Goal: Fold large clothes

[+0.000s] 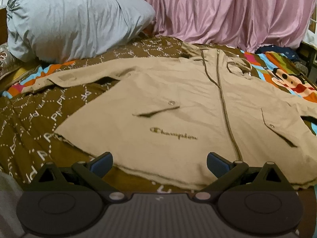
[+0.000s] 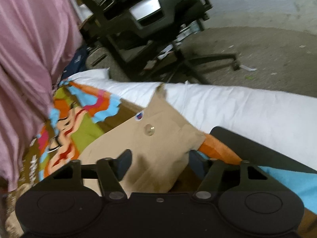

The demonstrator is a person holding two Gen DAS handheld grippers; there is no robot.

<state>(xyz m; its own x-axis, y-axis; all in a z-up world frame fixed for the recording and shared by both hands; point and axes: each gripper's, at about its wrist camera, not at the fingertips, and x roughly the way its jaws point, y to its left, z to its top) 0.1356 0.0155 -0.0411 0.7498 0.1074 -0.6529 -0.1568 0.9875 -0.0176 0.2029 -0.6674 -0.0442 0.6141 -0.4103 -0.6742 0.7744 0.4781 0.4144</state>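
Observation:
A tan zip-up Champion jacket [image 1: 178,103] lies spread flat, front up, on the bed, its left sleeve [image 1: 65,79] stretched out to the left. My left gripper [image 1: 159,163] is open and empty, hovering just above the jacket's bottom hem. In the right wrist view the jacket's right sleeve [image 2: 154,138] with a snap button and a small logo patch lies toward the bed's edge. My right gripper [image 2: 160,164] is open, its fingers on either side of the sleeve, not closed on it.
The bed has a brown patterned blanket [image 1: 29,123] and a colourful cartoon cover [image 2: 75,119]. A grey pillow [image 1: 69,21] lies at the back left, a pink curtain [image 1: 227,13] behind. A white mattress edge [image 2: 237,109], an office chair [image 2: 158,25] and the floor lie to the right.

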